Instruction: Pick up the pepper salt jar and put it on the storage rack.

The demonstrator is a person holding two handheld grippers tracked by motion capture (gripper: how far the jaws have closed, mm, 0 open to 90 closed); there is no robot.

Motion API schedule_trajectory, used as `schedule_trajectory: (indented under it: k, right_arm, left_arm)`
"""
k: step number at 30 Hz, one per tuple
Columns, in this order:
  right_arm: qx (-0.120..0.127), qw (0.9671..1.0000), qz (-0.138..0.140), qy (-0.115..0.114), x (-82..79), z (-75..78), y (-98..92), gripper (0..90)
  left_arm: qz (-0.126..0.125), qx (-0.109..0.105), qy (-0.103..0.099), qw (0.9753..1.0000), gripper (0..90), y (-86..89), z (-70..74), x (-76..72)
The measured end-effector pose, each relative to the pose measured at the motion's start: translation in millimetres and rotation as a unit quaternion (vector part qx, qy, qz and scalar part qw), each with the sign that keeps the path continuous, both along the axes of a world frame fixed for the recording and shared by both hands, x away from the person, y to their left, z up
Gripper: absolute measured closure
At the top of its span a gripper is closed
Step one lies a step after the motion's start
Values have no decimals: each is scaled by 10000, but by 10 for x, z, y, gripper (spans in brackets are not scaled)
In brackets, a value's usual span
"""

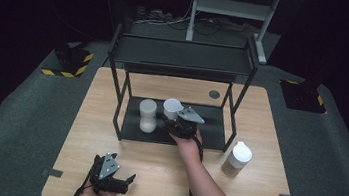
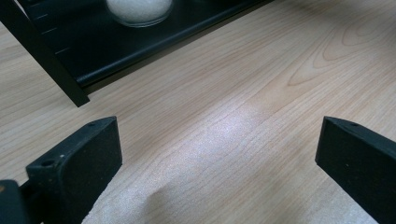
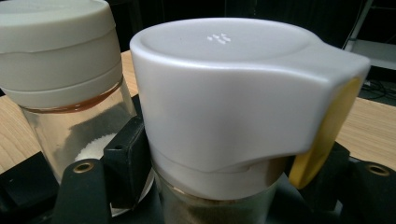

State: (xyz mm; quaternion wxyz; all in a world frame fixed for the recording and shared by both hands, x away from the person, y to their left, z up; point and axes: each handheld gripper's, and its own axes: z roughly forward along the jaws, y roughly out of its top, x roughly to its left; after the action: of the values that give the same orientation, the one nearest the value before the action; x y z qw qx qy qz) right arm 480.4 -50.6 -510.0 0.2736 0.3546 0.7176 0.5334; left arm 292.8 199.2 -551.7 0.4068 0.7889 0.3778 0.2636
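Observation:
A glass jar with a white lid [image 1: 172, 109] and a yellow pour tab stands on the lower shelf of a black rack [image 1: 214, 128]. My right gripper [image 1: 176, 123] is shut on it from the front. In the right gripper view the jar [image 3: 224, 93] sits between the jaws, one black pad [image 3: 125, 158] against its glass below the lid. A second jar with a pale lid [image 1: 147, 115] [image 3: 60, 56], holding white grains, stands just left of it. My left gripper [image 1: 124, 181] [image 2: 219, 158] is open and empty near the table's front left, and the second jar's base [image 2: 137, 9] lies ahead of it.
A third white-lidded jar [image 1: 238, 157] stands on the wooden table [image 1: 262, 189] right of the rack. The rack's top shelf [image 1: 183, 53] overhangs the lower one, and its thin legs [image 1: 119, 116] stand at the corners. A cable trails along the right forearm.

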Motion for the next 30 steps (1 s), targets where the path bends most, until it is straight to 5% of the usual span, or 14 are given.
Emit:
schedule_trajectory:
  k: [30]
  right_arm:
    - [150, 9999, 55, 6, 1, -43, -41, 257]
  left_arm:
    - [-19, 10, -12, 10000, 6, -2, 0, -2]
